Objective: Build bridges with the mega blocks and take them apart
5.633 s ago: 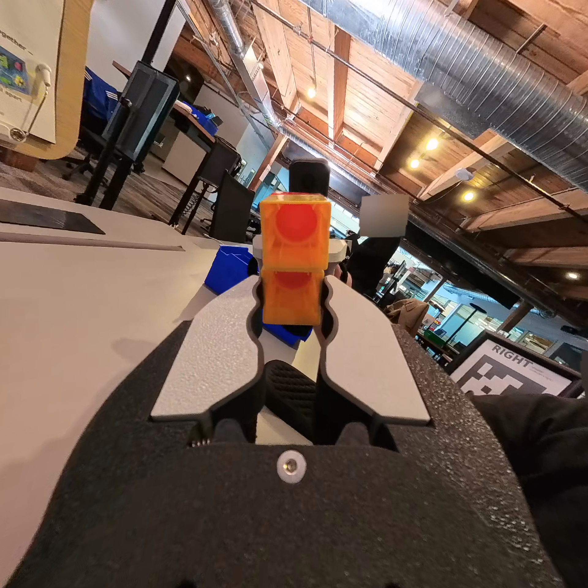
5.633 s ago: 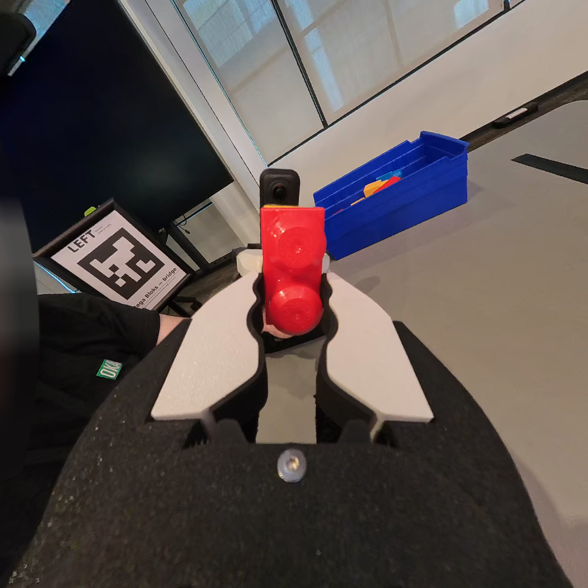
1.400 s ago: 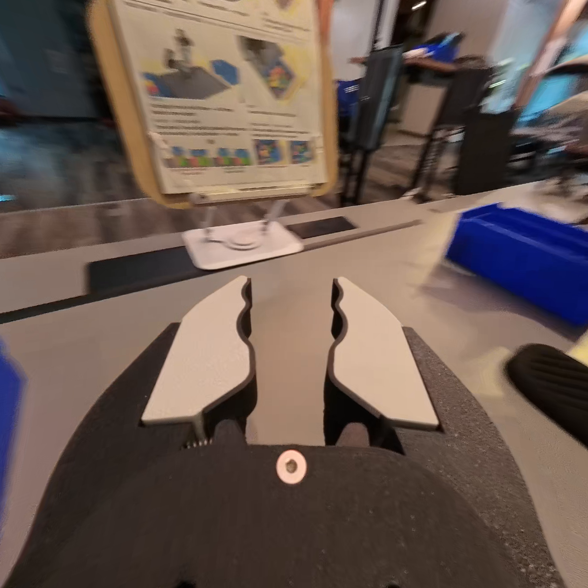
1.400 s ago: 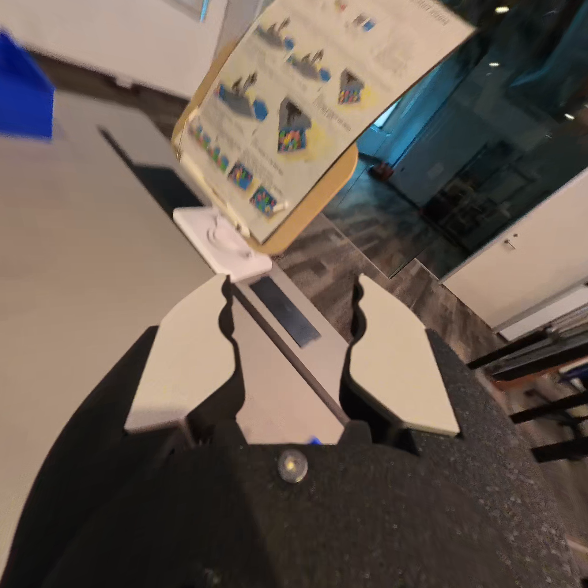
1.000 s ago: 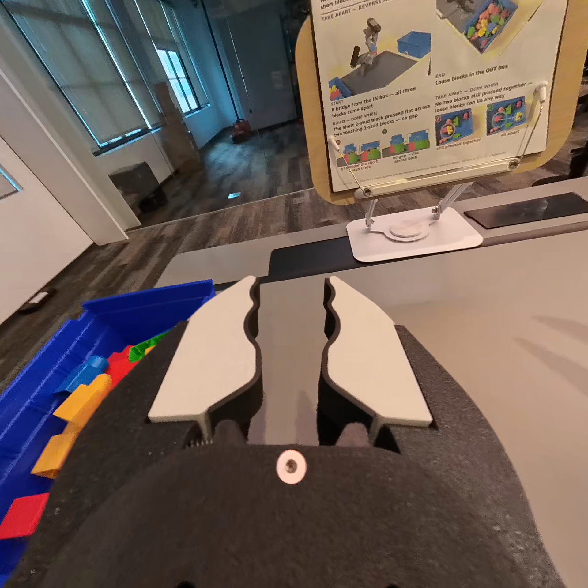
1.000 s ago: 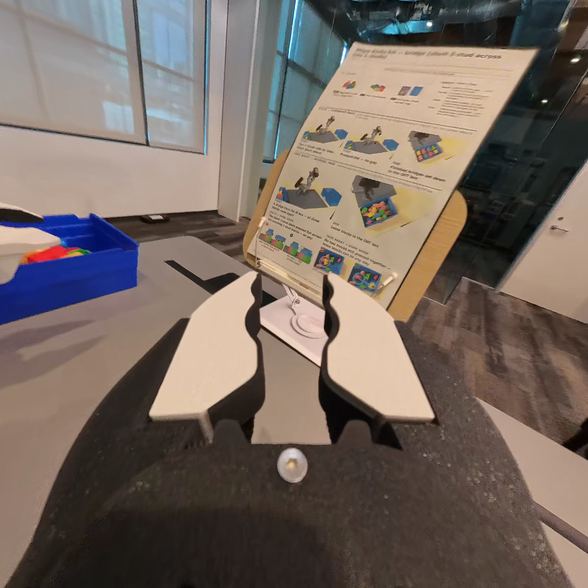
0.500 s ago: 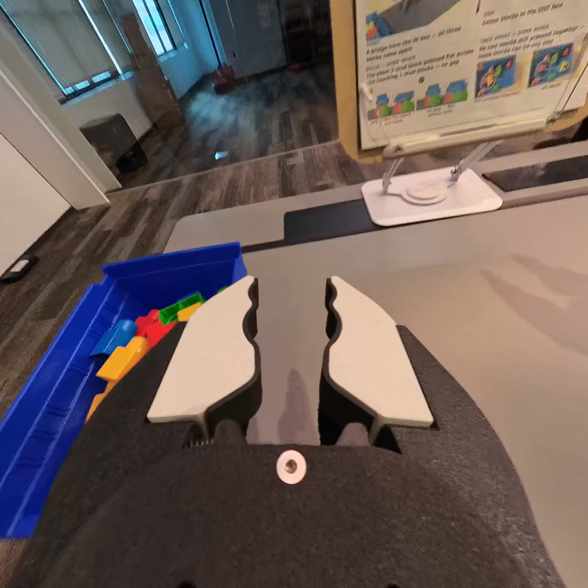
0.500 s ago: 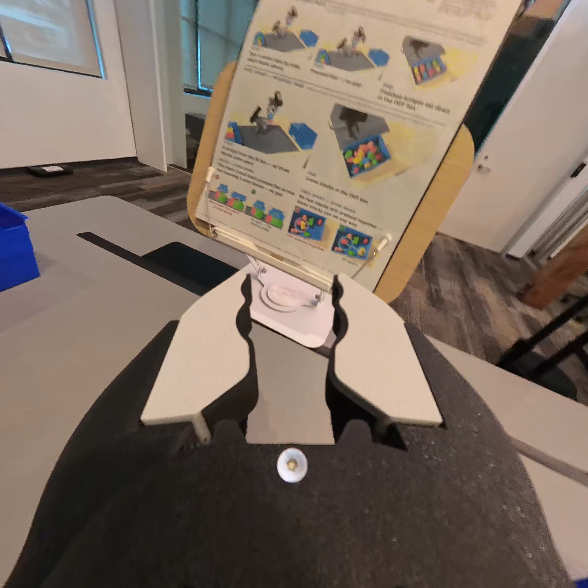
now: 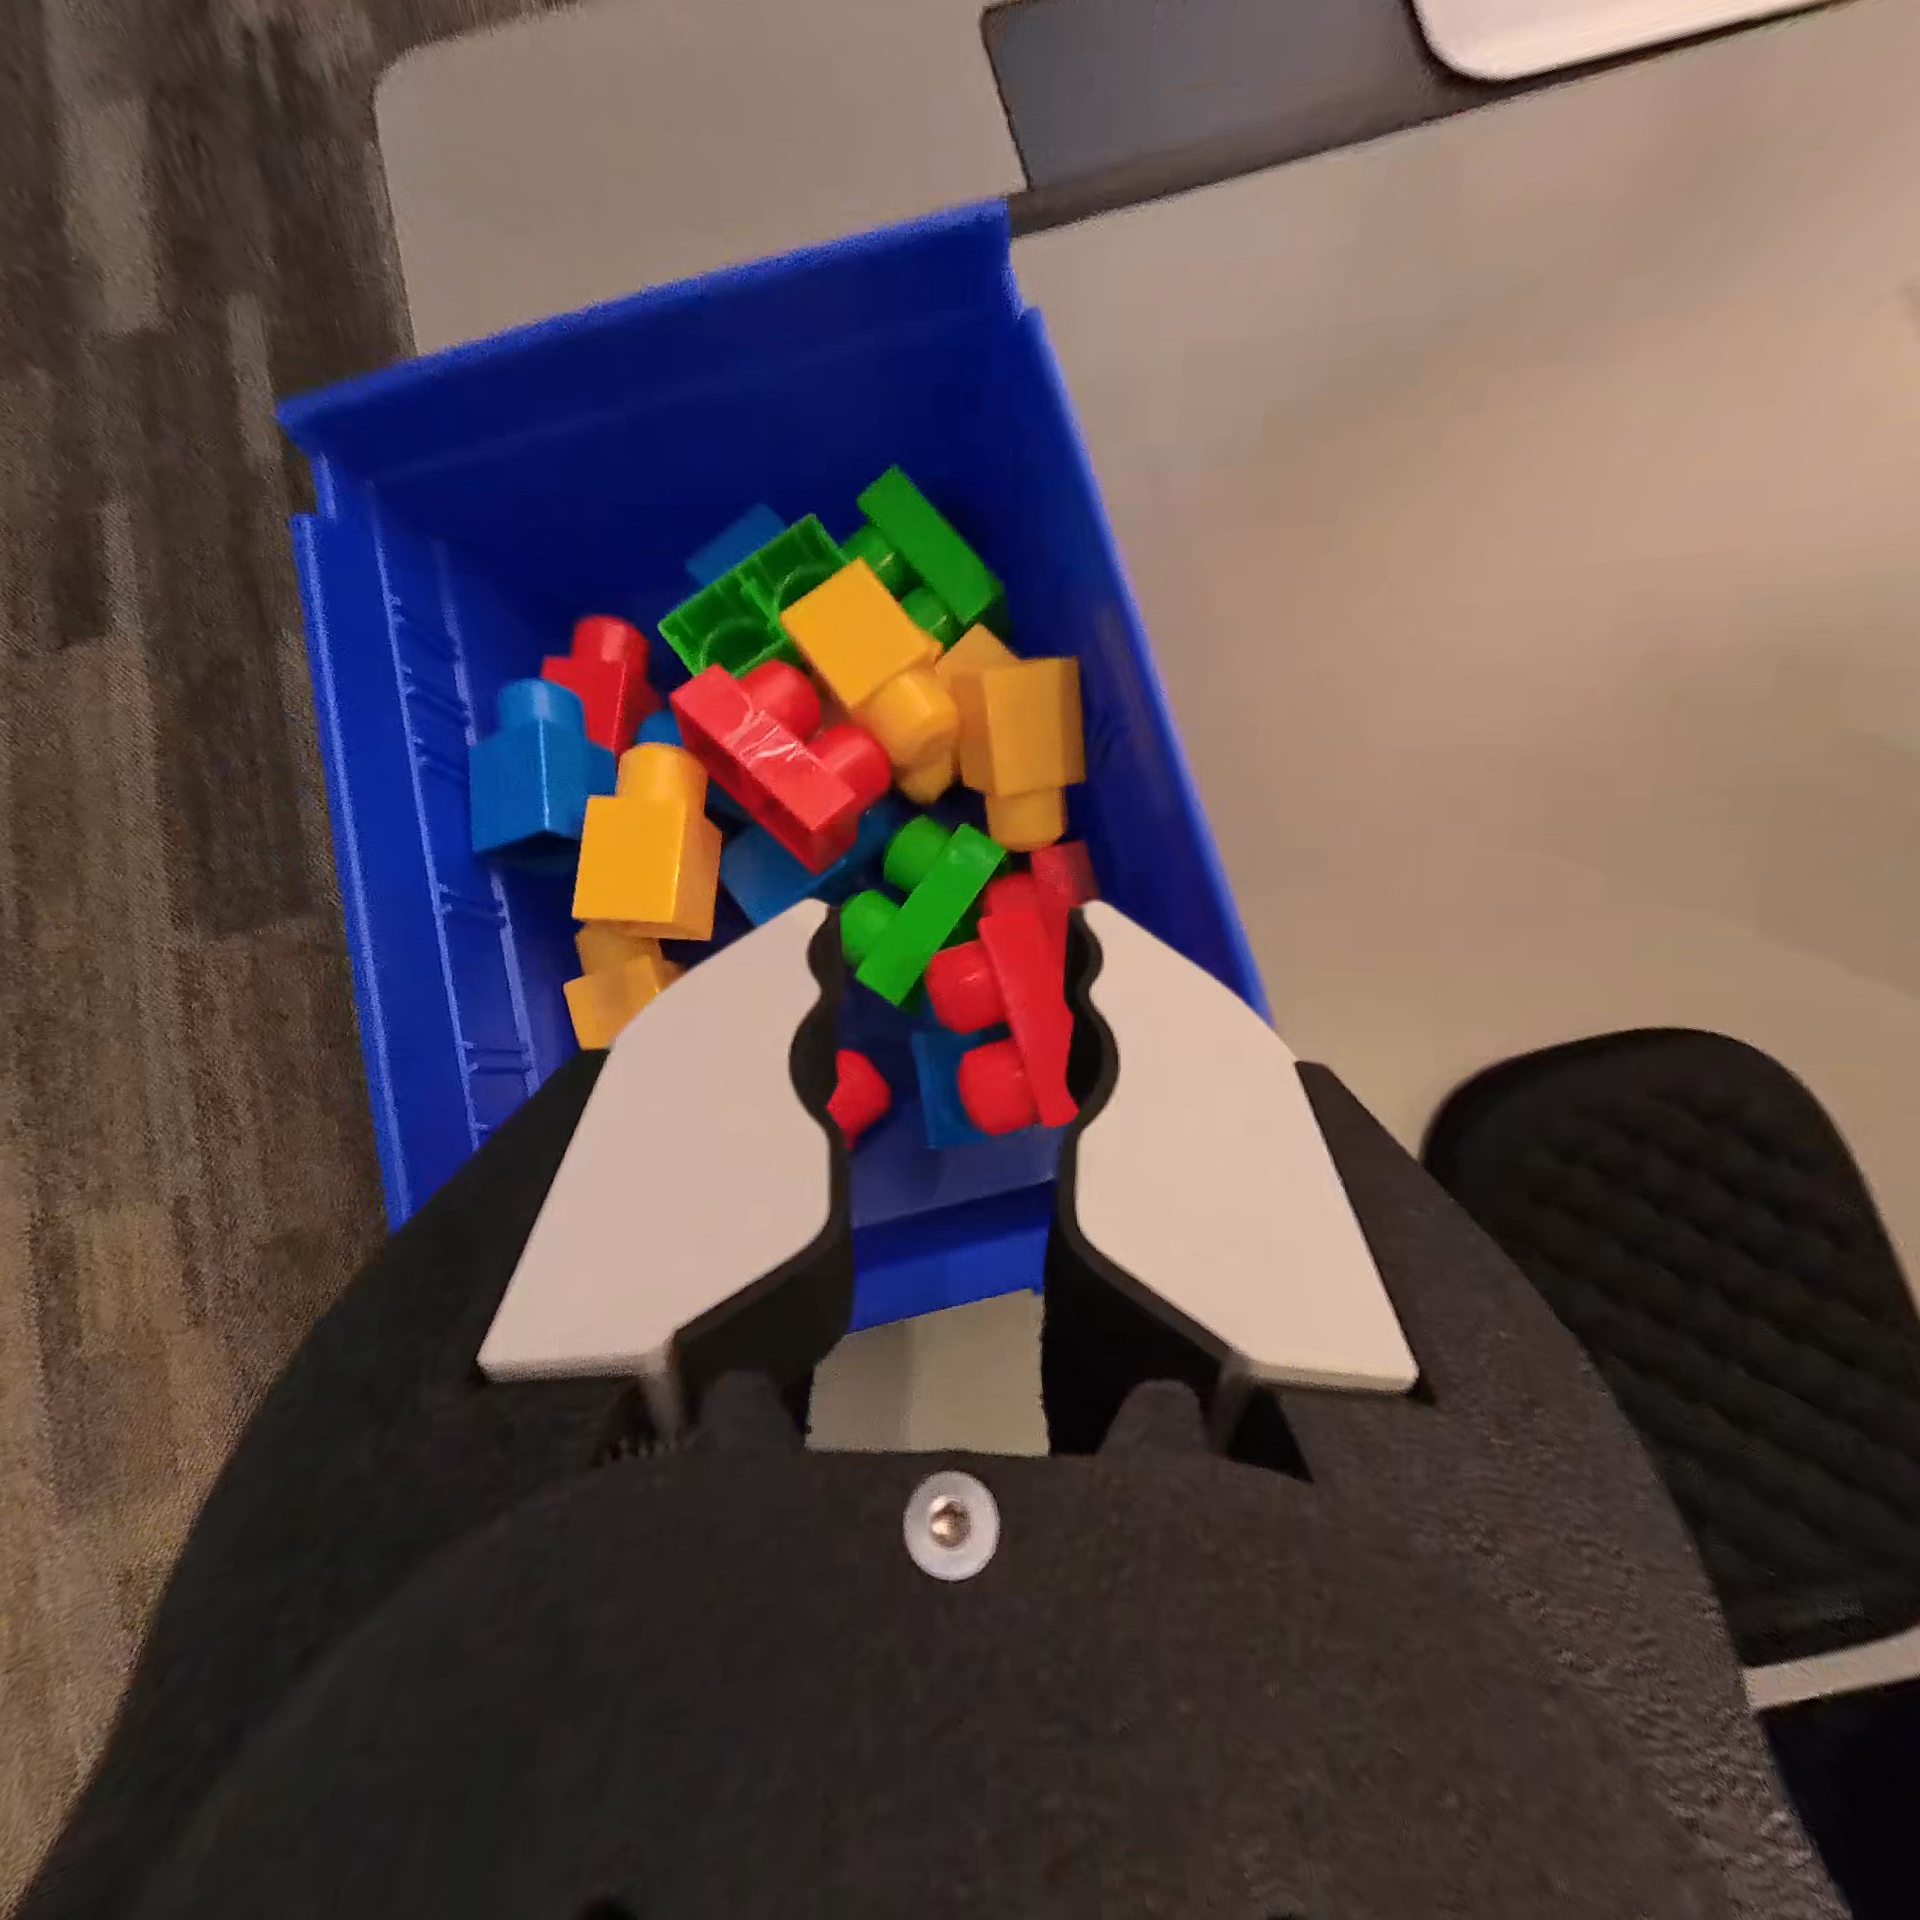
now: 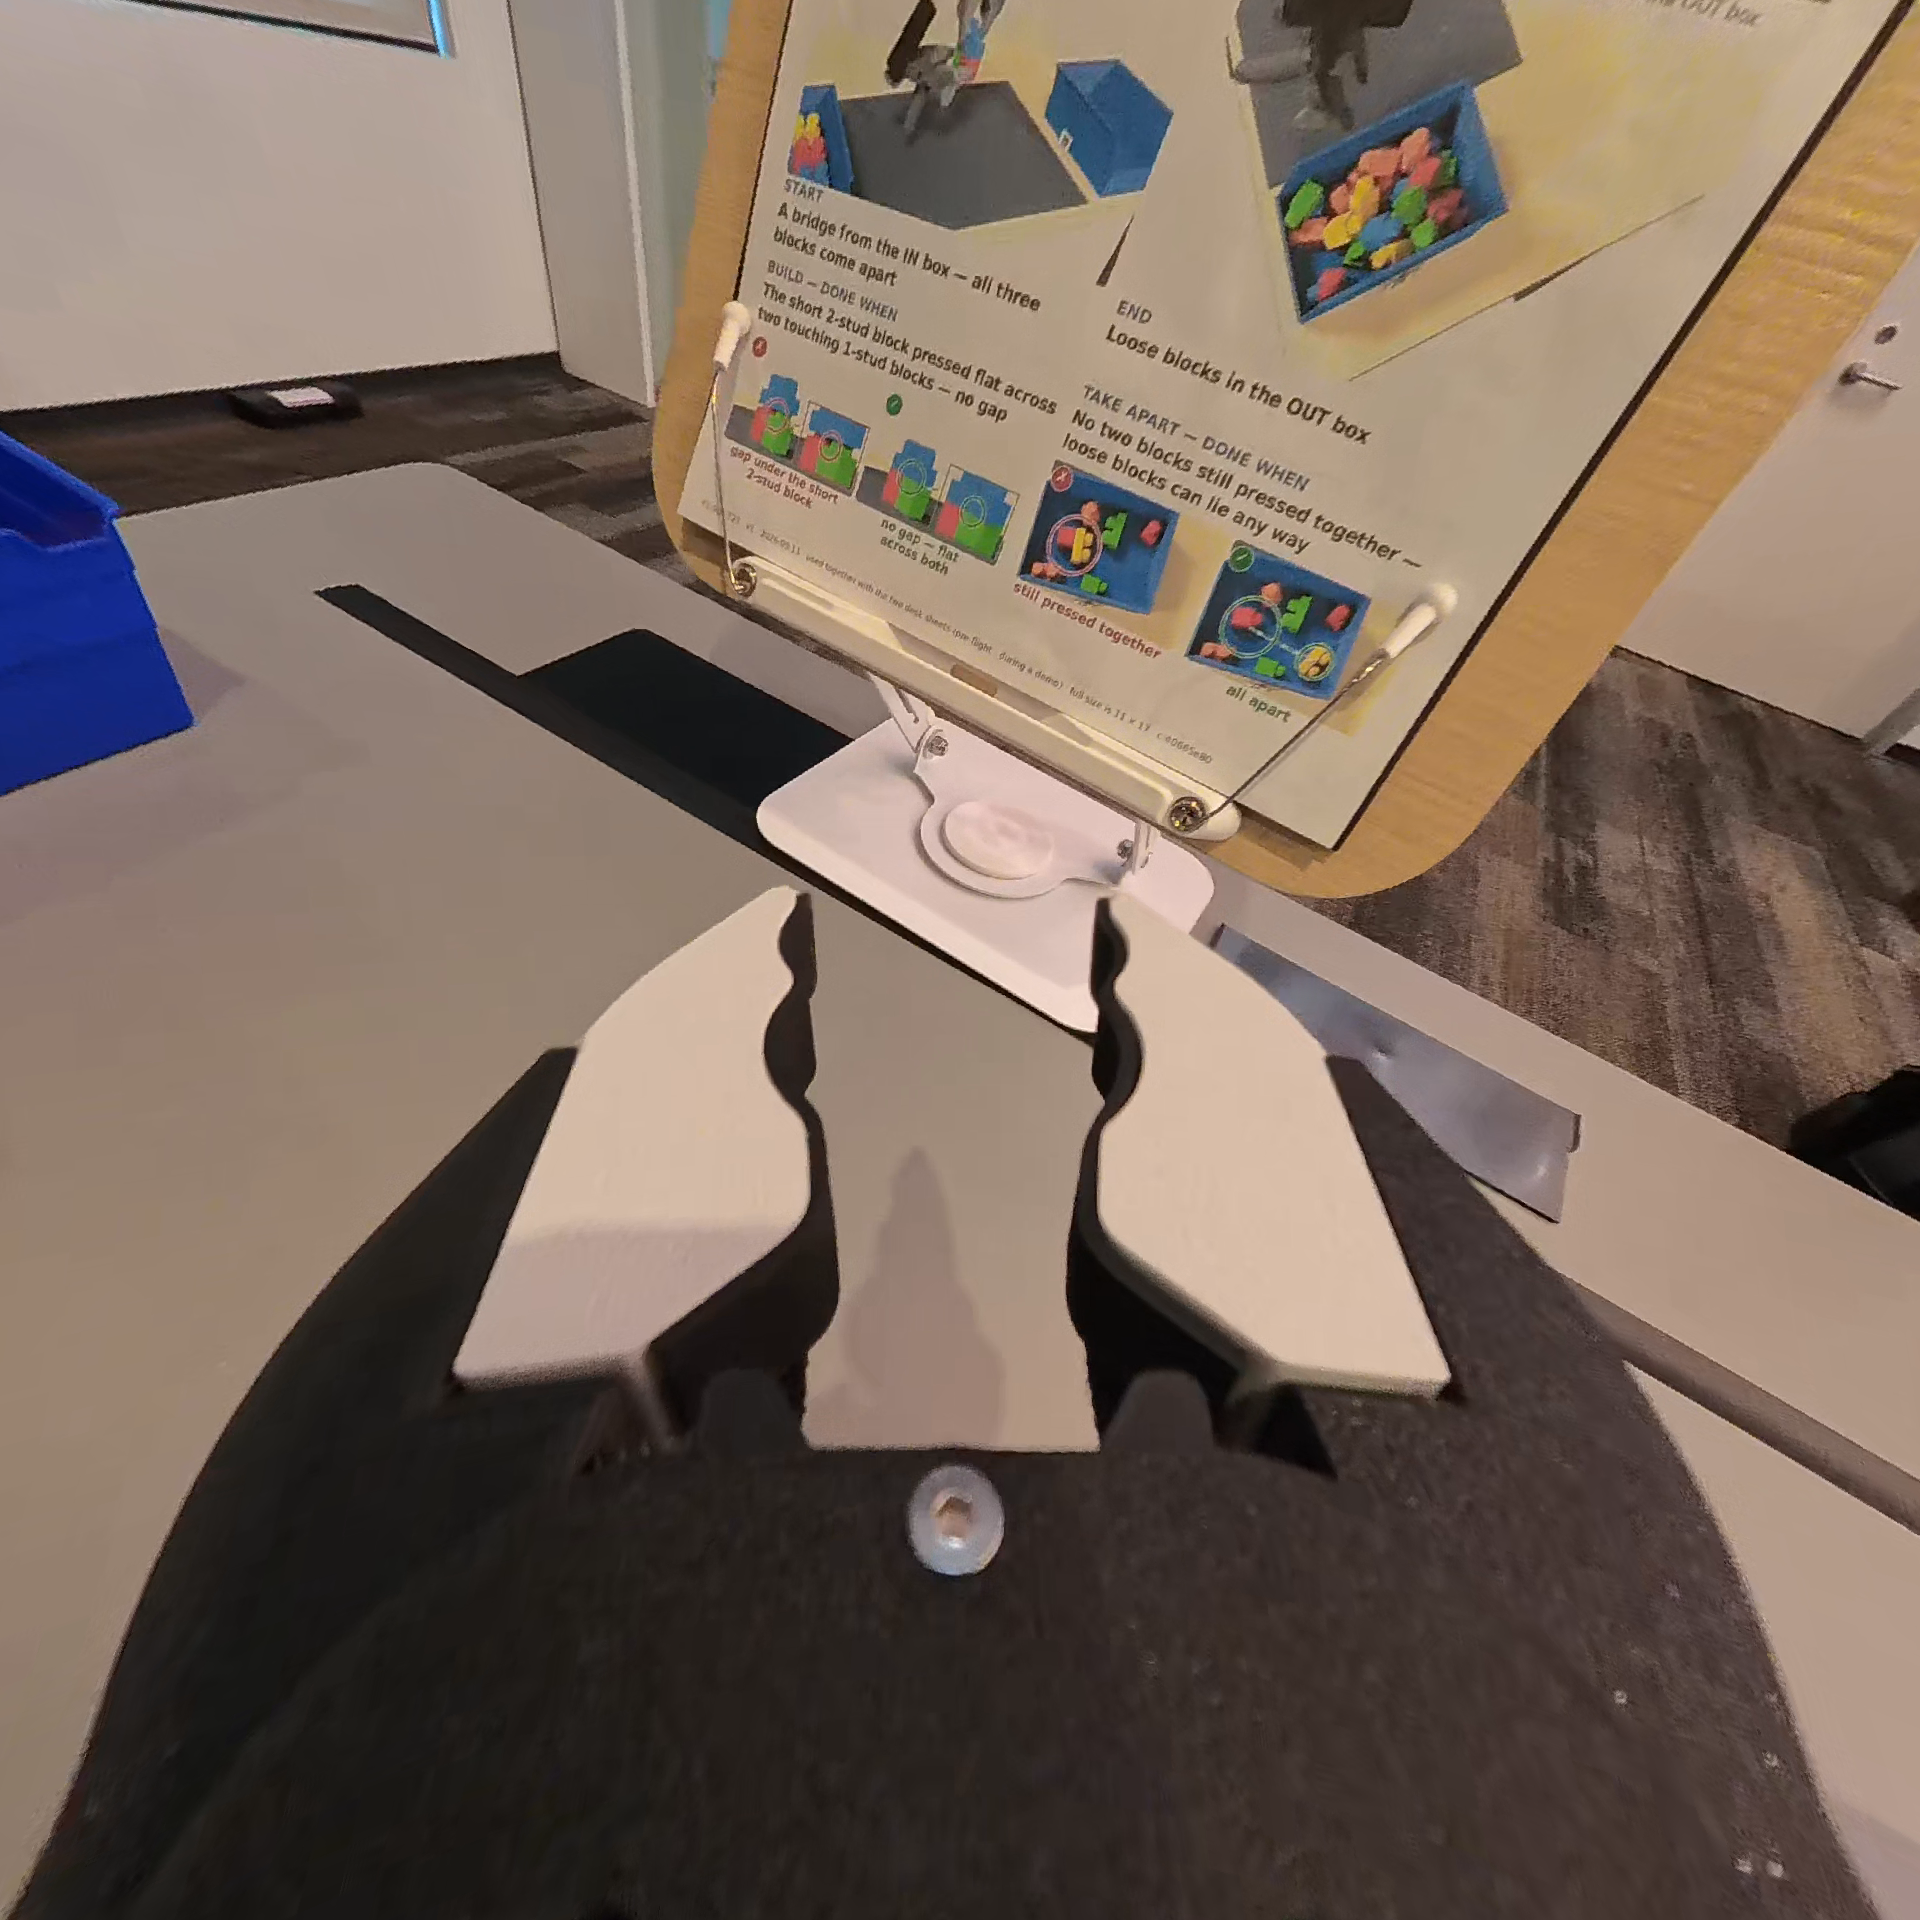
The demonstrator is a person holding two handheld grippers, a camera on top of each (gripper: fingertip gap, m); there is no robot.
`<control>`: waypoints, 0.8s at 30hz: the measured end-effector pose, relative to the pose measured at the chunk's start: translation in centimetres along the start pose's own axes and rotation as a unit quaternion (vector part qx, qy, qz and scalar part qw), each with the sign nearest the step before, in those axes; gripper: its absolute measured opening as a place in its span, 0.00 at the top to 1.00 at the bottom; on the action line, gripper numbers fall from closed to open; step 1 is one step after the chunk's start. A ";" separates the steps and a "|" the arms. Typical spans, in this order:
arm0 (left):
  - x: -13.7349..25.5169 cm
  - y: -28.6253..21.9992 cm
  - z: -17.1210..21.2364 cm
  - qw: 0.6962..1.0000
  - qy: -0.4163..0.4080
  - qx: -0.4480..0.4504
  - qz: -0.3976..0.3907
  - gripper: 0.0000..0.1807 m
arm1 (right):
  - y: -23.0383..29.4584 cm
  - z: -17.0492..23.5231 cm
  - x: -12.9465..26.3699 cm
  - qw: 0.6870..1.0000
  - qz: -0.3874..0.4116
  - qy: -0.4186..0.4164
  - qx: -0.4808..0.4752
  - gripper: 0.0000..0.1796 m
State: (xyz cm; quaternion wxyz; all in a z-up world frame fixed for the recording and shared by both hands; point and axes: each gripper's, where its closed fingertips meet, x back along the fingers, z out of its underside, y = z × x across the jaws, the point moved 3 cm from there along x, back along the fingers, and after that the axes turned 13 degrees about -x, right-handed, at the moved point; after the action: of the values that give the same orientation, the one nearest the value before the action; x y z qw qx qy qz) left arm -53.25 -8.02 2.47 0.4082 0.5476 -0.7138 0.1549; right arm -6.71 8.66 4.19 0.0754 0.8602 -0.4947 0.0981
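Observation:
In the left wrist view a blue bin [image 9: 644,374] sits at the table's left edge and holds several loose mega blocks: red [image 9: 774,764], yellow [image 9: 644,847], green [image 9: 920,920] and blue [image 9: 525,764]. My left gripper [image 9: 948,920] is open and empty, pointing down over the bin's near end, above a red block [image 9: 1013,1008]. My right gripper [image 10: 951,914] is open and empty, held above the grey table [image 10: 312,935], facing an instruction board.
An instruction board [image 10: 1195,395] on a white stand [image 10: 987,862] stands at the table's far edge. A corner of a blue bin [image 10: 62,644] shows at the left in the right wrist view. A black ribbed pad [image 9: 1683,1320] lies right of the left gripper. Carpet floor [image 9: 156,727] lies beyond the table's left edge.
Both grippers held blocks 5.6 s ago and now are empty. My left gripper swung left and tilted down over the bin of blocks. My right gripper moved closer to the instruction board.

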 end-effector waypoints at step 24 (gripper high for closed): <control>-10.7 8.6 5.7 0.977 0.200 -0.042 -0.056 0.79 | -1.3 2.6 -1.5 0.998 -0.041 0.054 -0.008 0.74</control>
State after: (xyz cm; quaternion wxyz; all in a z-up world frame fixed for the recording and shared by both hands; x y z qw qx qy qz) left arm -62.66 -1.78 -7.21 0.5737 0.5266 -0.5918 0.2082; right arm -6.09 9.94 1.23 0.1128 0.8725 -0.4551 0.1372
